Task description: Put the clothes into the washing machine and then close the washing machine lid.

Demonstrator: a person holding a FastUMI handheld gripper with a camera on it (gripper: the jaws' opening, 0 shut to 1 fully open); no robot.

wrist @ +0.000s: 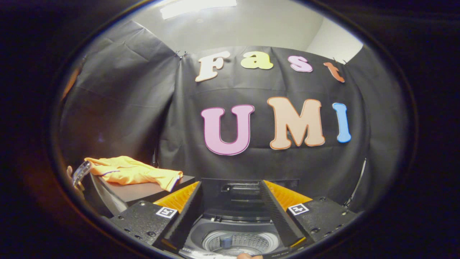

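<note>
Orange crumpled garment [134, 172] lies on a dark tabletop [143, 192], left of the hand-held gripper [230, 216], whose 2 fingers are spread apart, empty, above the open grey top-loading washing machine [240, 241].

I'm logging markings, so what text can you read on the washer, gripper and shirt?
No readable words.
The gripper, open above the washing machine, carries square markers: coded patterns, not text.
The orange garment: no print visible.
</note>
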